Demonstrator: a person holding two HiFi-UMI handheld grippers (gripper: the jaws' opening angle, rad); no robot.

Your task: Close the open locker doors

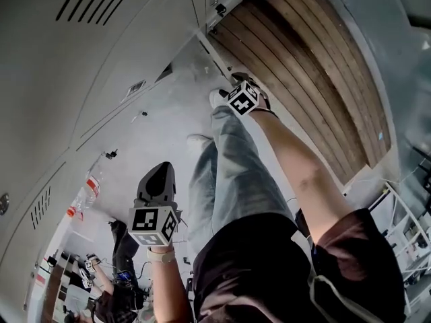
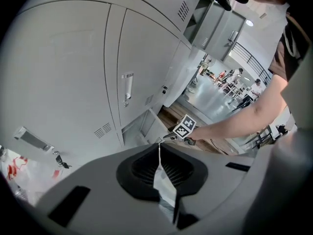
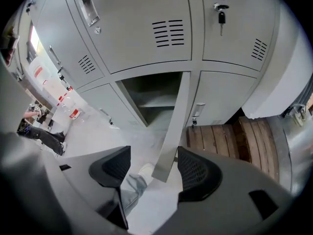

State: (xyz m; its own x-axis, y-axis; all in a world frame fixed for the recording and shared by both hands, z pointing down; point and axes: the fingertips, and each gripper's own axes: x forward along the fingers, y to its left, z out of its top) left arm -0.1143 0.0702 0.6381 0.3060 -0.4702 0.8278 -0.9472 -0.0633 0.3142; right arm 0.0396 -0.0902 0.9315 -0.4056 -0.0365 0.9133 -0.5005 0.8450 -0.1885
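In the right gripper view a bottom-row locker [image 3: 149, 99] stands open, with a shelf inside. Its grey door [image 3: 172, 126] swings out toward me, seen edge-on. My right gripper [image 3: 154, 168] is open, and the door's lower corner lies between the two pads, close to the right-hand pad [image 3: 195, 173]. From the head view, the right gripper [image 1: 242, 98] reaches down toward the base of the lockers [image 1: 101, 59]. My left gripper [image 2: 159, 148] is shut with nothing in it, held back and facing closed locker doors [image 2: 73, 82]; the head view shows the left gripper [image 1: 158, 184] low at the left.
Wooden slats [image 1: 303, 66] lie on the floor right of the lockers. Plastic bottles with red labels [image 1: 84, 194] stand by the locker row. A key hangs in an upper door's lock [image 3: 221, 16]. My jeans leg [image 1: 229, 167] and shoe are below the right gripper.
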